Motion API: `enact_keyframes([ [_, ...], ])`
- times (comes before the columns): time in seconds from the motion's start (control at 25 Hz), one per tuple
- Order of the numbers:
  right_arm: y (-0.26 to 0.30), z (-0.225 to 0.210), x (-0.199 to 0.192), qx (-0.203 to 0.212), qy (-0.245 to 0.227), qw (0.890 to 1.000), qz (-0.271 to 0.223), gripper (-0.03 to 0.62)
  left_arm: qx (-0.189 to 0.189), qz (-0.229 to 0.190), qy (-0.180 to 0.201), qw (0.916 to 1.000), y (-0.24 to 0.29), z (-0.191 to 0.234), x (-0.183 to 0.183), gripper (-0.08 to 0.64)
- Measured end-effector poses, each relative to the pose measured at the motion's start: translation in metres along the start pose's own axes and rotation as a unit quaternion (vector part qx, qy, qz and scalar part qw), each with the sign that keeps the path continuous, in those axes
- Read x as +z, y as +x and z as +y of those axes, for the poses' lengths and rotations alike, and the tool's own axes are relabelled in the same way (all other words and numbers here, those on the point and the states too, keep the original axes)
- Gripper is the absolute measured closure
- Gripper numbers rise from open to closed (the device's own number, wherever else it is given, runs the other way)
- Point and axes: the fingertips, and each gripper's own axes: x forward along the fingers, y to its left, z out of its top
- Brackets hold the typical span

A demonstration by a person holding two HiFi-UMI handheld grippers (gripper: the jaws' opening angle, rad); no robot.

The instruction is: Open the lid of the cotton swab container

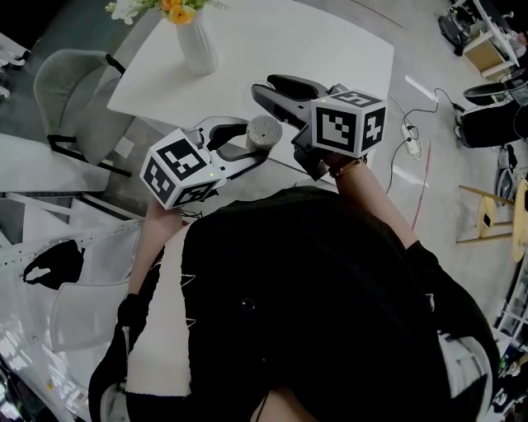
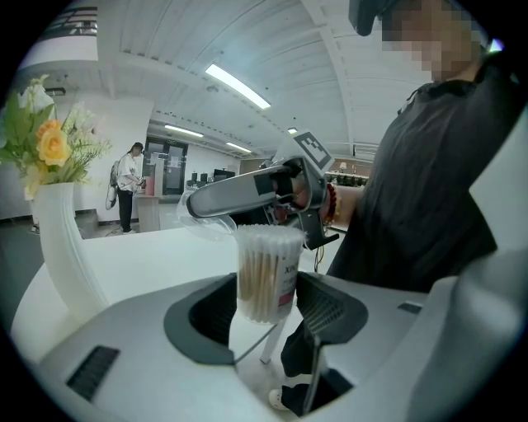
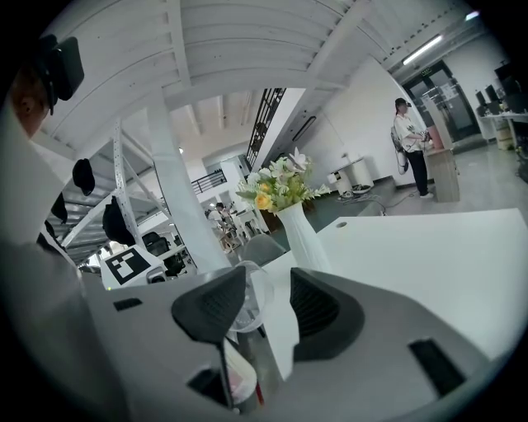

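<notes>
Black top (image 1: 313, 280), wrist bracelet (image 1: 348, 168), white-grey left hand-held gripper (image 1: 252, 142) and right hand-held gripper (image 1: 262, 87), black-and-white square-marker cubes (image 1: 175, 169).

I see clear, glossy plastic on the cotton swab container (image 2: 266, 276) and its lid (image 3: 252, 292), a smooth matt white table (image 1: 313, 41) and a ribbed vase (image 1: 198, 45).

White table (image 1: 272, 49) bearing a white vase (image 1: 198, 45) of yellow and white flowers (image 1: 175, 10). Grey chair (image 1: 78, 91) beside the table's left edge. Power strip (image 1: 410, 140) on the floor (image 1: 450, 177) at right. Standing person (image 2: 128, 185) in the background, with a ceiling light (image 2: 238, 86) overhead.
</notes>
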Motion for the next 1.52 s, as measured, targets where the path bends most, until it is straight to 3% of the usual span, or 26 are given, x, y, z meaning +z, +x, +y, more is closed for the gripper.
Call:
enact_keyframes([
  [0.8, 0.006, -0.009, -0.010, -0.007, 0.005, 1.000, 0.016, 0.417, -0.008, -0.009, 0.011, 0.9999, -0.007, 0.001, 0.006, 0.324],
  [1.52, 0.001, -0.023, -0.027, -0.020, 0.045, 0.998, 0.026, 0.423, -0.023, -0.002, 0.002, 0.9997, 0.003, 0.000, -0.001, 0.323],
])
